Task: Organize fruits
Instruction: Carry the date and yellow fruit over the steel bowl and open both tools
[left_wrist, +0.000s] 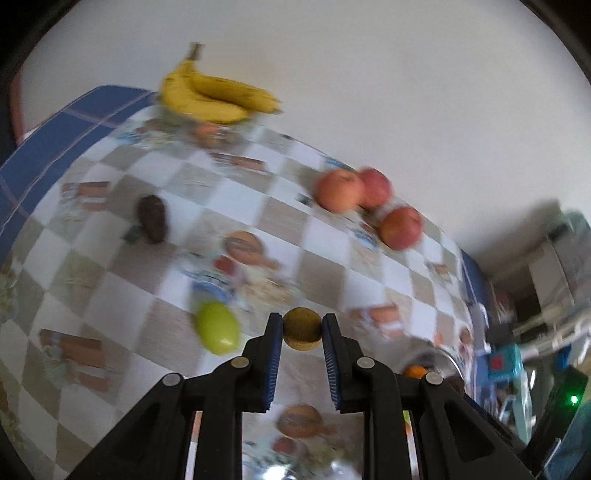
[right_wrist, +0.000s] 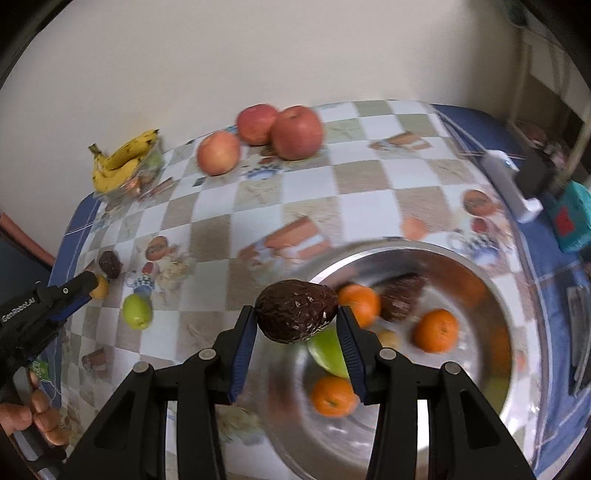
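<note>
Black plastic arms with blue ribbed pads make up the left gripper (left_wrist: 303, 328), and in its own view the pads are clamped on a small round tan-brown fruit (left_wrist: 302, 328), carried clear above the checked, picture-printed tablecloth (left_wrist: 236, 192); just left of it on the cloth lies a smooth lime-green oval fruit (left_wrist: 218, 332); a dark wrinkled avocado (left_wrist: 152, 219) rests nearer the left edge of the table; a bunch of yellow bananas (left_wrist: 218, 96) sits at the far edge, and three red-pink apples (left_wrist: 365, 206) are grouped toward the far right edge; only a sliver of the steel bowl's rim (left_wrist: 448, 360) shows at the lower right.

Seen from the right wrist, the right gripper (right_wrist: 296, 317) is closed on a dark brown, rough-skinned avocado (right_wrist: 295, 312), held by its two ends just over the near-left rim of a wide shiny steel bowl (right_wrist: 491, 291); that bowl stands by the table's near right edge and already holds orange mandarins (right_wrist: 436, 330), another dark avocado (right_wrist: 402, 297) and a green fruit (right_wrist: 328, 352).

My guess is both fruits are bound for the bowl; the right hand would do well to carry the avocado further over the bowl, lower it into the bare patch between the mandarins before letting go, so nothing rolls or bruises; the left should wait its turn to avoid the two tools colliding.
</note>
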